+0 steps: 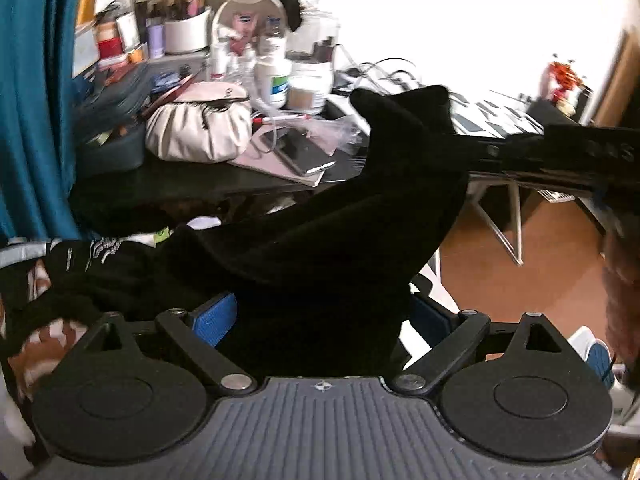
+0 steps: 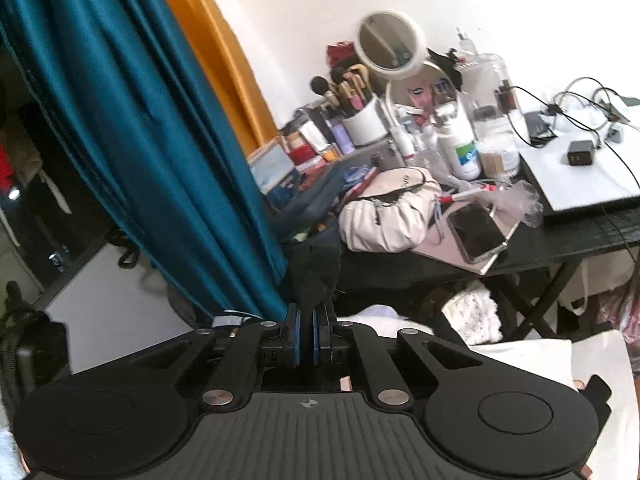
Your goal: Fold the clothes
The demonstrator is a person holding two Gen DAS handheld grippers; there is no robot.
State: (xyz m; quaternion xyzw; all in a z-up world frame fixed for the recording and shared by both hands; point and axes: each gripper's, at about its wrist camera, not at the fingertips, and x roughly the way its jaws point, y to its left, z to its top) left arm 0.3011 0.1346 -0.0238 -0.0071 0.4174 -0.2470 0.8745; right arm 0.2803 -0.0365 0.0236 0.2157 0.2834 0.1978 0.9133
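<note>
While one black garment [image 1: 320,248] hangs stretched across the left wrist view, one teal curtain [image 2: 132,128] fills the side of the room. The left gripper [image 1: 320,320] stands wide, cloth between its blue pads without visible pressure. The right gripper [image 2: 307,336] is clamped on the garment's corner. One round mirror [image 2: 387,42] tops the desk [image 2: 400,268].

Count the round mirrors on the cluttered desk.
2. A white-rimmed round mirror stands at the back by the wall; a second white-rimmed one sits just below it, partly blocked by bottles. Clutter may hide others.
</note>
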